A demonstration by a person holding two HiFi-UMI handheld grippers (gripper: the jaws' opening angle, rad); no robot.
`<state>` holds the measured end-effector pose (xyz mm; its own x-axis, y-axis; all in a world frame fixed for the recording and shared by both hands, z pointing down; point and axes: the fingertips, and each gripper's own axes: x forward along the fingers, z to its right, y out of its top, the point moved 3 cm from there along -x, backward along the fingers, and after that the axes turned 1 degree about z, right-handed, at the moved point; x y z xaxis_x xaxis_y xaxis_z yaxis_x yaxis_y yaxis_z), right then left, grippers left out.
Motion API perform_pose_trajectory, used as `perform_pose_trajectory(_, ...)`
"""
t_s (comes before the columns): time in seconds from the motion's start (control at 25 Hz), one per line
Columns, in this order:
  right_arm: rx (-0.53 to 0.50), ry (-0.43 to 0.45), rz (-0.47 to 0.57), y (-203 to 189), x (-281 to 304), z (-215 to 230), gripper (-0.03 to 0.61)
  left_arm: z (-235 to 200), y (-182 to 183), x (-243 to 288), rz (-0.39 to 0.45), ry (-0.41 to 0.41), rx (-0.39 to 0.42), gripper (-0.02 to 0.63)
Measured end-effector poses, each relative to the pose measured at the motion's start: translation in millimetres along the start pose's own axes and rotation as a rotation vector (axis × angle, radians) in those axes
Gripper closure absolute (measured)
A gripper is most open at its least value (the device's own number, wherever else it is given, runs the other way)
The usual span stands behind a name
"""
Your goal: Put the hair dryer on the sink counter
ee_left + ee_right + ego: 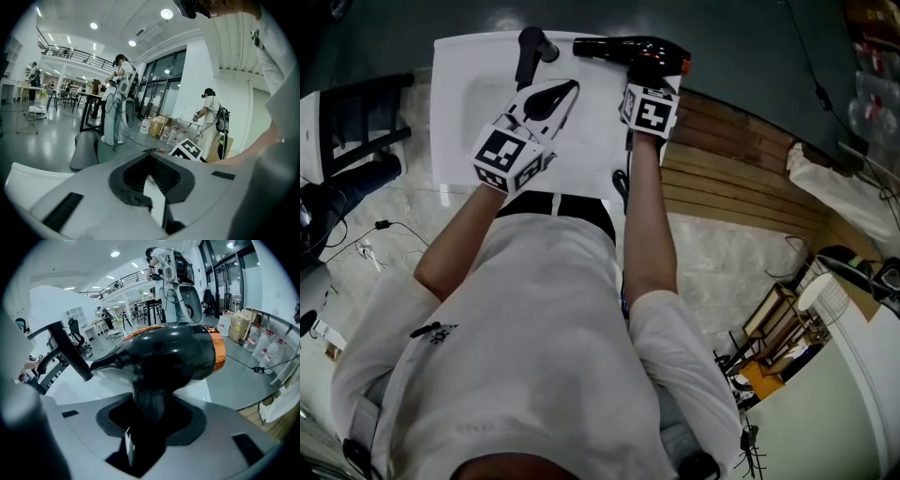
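While the hair dryer (628,49) is clamped by its handle in the right gripper (643,82), it is held at the sink counter's (455,112) far right corner, orange end past the edge. Released there, it could be tipped off by that overhang. The left gripper (567,92) is closed and empty.

White sink counter (455,112) carries a faucet (530,52) (black).
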<state>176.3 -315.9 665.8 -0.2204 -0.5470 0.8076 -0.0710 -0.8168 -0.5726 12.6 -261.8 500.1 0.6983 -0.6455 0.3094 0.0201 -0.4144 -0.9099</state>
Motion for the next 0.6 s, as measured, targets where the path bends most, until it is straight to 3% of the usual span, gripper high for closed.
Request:
perform_pose_trajectory(0.44,-0.031,-0.058,0.019,11,-3,5,0.416,13,6,-5,0.015,0.002,0.014,0.612)
perform_pose_trajectory(0.6,-0.043,-0.078,0.020,11,0,9,0.376,10,4,-9,0.017,0.002,0.014,0.612)
